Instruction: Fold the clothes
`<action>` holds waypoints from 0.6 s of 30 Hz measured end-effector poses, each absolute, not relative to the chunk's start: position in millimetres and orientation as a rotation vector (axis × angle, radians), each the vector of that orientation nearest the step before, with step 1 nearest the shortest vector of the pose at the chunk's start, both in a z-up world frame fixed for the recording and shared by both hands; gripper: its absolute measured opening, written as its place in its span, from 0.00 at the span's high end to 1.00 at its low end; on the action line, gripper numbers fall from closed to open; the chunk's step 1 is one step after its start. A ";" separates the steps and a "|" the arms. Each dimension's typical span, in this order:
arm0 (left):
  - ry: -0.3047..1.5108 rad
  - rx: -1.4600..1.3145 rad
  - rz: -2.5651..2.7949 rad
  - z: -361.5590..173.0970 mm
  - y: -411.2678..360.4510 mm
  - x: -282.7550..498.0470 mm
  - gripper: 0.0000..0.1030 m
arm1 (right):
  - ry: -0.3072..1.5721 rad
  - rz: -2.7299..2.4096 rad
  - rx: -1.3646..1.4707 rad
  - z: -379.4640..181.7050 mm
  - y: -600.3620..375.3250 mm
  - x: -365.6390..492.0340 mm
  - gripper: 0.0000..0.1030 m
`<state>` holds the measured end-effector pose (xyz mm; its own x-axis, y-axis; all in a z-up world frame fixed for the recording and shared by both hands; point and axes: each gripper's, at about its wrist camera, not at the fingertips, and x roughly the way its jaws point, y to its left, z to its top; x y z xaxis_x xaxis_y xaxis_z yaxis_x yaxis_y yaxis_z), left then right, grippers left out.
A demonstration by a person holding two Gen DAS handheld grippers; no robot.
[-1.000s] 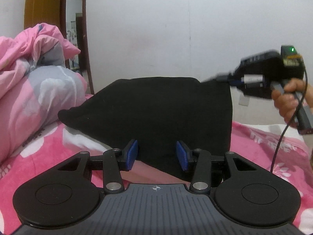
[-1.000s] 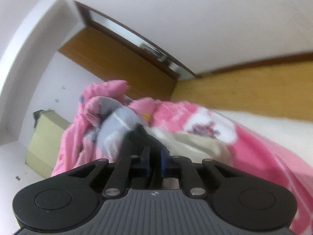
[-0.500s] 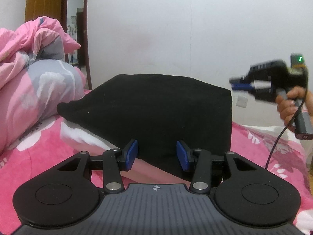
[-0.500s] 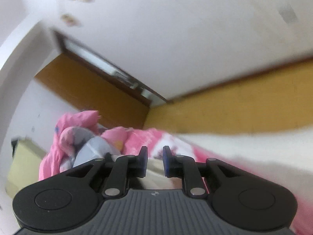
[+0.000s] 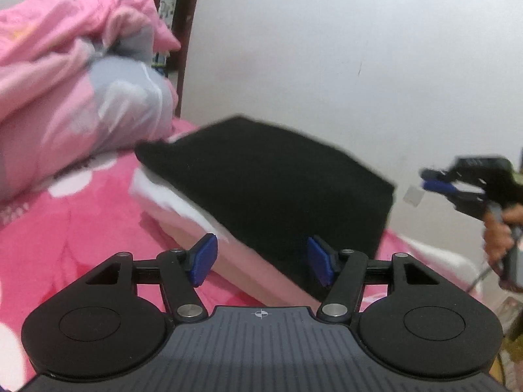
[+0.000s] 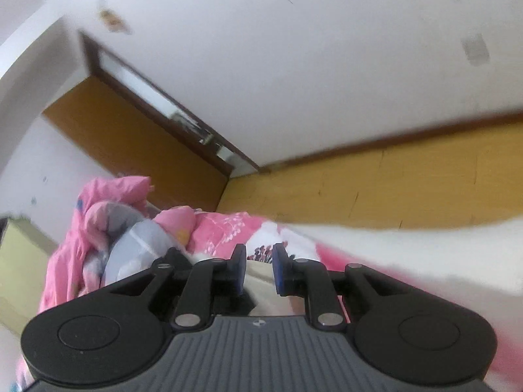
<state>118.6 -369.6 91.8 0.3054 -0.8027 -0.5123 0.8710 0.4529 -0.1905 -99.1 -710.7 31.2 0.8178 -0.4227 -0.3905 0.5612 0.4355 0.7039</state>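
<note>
No brand name or readable writing can be made out; only a small crosshair mark (image 5: pixel 260 313) is seen on the grey body of the left gripper (image 5: pixel 263 259). At the far left a crumpled pink and grey quilt (image 5: pixel 81 98) is piled on the pink floral blanket (image 5: pixel 65 228). The folded black garment (image 5: pixel 271 183) is laid flat on the blanket, ahead of the left gripper. That gripper's jaws have just been opening and are spread wide, with nothing pinched; the garment's near edge appears to lie beyond the blue pads (image 5: pixel 204 259), though blur makes this uncertain. At the right, the right gripper (image 5: pixel 434 181) is held in a hand (image 5: pixel 500 235), off the garment's right edge, its jaws slightly parted and empty.
</note>
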 end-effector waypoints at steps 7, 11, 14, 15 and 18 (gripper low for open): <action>0.569 0.158 -1.066 154.8 -295.3 44.1 0.00 | 0.284 -0.373 0.523 112.8 -564.5 -168.0 0.49; 0.525 0.171 -0.992 159.3 -257.9 -3.1 0.00 | 0.307 -0.283 0.379 124.8 -478.6 -194.9 0.30; 0.536 0.169 -0.954 155.4 -236.3 -27.1 0.00 | 0.328 -0.407 0.265 118.8 -421.6 -205.7 0.19; 0.541 0.166 -0.946 154.2 -229.6 -34.1 0.00 | 0.326 -0.451 0.230 116.9 -403.3 -200.0 0.12; 0.531 0.150 -0.932 149.9 -211.3 -52.3 0.00 | 0.342 -0.497 0.134 109.1 -362.1 -204.8 0.02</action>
